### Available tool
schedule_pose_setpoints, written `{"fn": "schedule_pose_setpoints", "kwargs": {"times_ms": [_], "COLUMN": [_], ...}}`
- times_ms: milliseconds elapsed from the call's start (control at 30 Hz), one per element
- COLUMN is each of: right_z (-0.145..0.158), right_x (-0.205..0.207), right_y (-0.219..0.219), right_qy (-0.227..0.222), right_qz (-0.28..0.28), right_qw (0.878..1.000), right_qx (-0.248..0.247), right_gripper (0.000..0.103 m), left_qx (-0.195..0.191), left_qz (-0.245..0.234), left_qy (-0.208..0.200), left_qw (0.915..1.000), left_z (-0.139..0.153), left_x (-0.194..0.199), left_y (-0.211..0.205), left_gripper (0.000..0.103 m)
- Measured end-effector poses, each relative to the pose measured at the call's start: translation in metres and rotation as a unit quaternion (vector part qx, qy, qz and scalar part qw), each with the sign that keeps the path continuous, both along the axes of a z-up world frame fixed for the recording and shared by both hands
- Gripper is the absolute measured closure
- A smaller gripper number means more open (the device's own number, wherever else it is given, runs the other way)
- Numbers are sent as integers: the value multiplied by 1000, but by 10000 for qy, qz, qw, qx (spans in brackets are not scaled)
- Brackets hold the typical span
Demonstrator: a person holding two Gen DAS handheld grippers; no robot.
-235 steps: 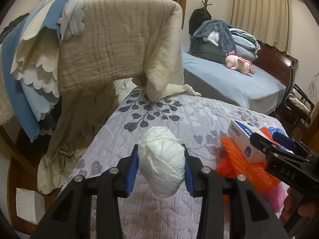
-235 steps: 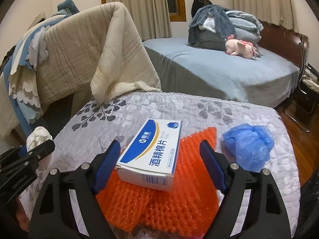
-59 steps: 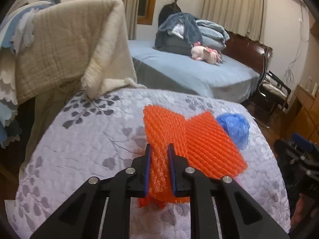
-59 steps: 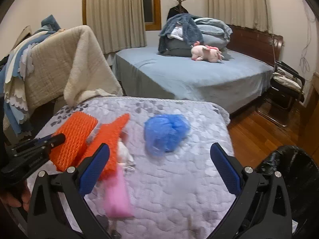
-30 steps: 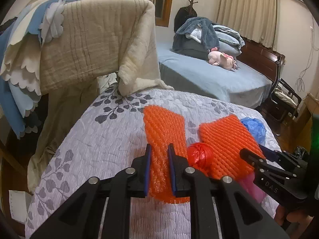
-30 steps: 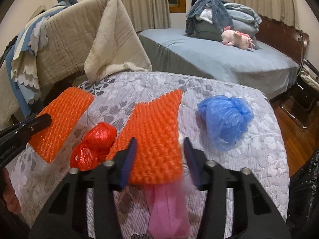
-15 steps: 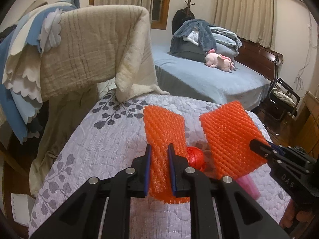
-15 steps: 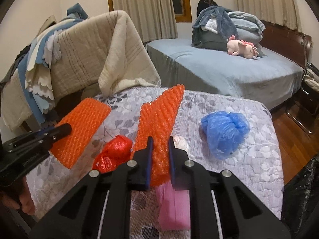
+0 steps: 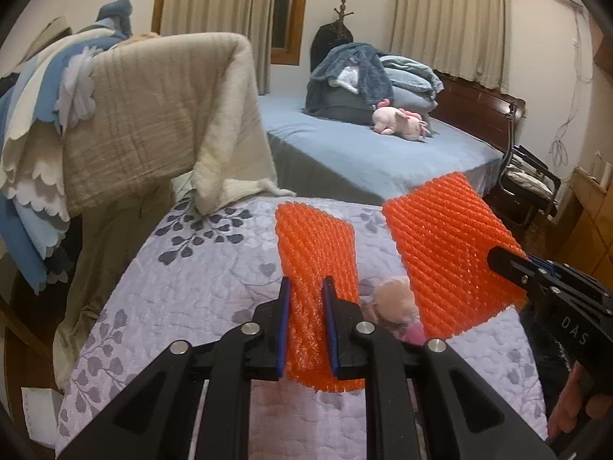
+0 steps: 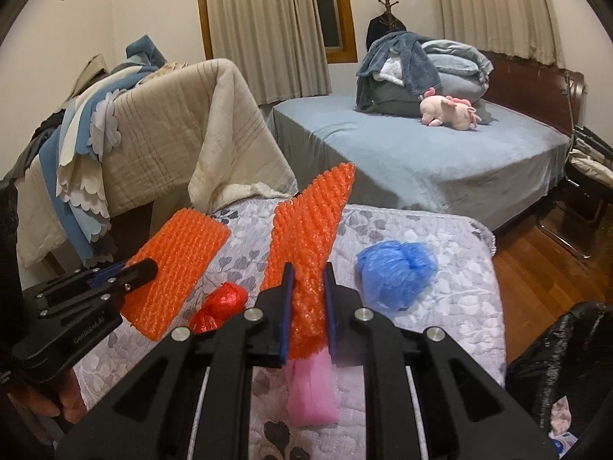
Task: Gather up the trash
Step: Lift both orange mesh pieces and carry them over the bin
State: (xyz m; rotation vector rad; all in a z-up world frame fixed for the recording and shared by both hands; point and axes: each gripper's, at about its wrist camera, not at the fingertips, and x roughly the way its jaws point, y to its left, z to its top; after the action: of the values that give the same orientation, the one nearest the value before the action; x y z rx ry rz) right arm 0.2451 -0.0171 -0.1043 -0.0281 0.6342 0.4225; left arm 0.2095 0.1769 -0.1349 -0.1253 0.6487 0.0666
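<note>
Tongs are pinching 2 orange foam sheets: the left tongs (image 9: 306, 322) are clamping one orange sheet (image 9: 316, 253), and the right tongs (image 10: 306, 306) are squeezing the other orange sheet (image 10: 306, 230), both raised above the quilted bed (image 10: 440, 345). Beneath the right sheet a pink wrapper (image 10: 312, 395) is lying; beside it a red bag (image 10: 220, 304) and, farther right, a blue bag (image 10: 396, 278) are sitting.

On the quilted table (image 10: 440, 349), a crumpled bag (image 10: 396, 270) lies right of the two mesh sheets (image 10: 180, 264) (image 10: 306, 237); a small wad (image 10: 220, 304) sits between them. The bed (image 10: 421, 161) stands behind, the draped blankets (image 10: 164, 130) to its left.
</note>
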Motion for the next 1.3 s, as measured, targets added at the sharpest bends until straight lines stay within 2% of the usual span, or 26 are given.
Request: {"fn": "schedule_pose_setpoints", "kwargs": {"times_ms": [600, 1300], "right_z": [29, 39], "right_x": [-29, -66], "right_y": [-81, -187], "right_qy": [-230, -323], "right_qz": [-619, -1609], "right_qw": [9978, 9864], "right_qx": [66, -90], "right_gripper": [89, 89], "left_qx": [-42, -131], "left_qz": [-685, -1788], "left_qy": [-133, -235], "left_qw": [9976, 9835], "left_z": [20, 31], "left_x": [3, 1], "left_y": [-73, -189], "left_gripper": [87, 87]}}
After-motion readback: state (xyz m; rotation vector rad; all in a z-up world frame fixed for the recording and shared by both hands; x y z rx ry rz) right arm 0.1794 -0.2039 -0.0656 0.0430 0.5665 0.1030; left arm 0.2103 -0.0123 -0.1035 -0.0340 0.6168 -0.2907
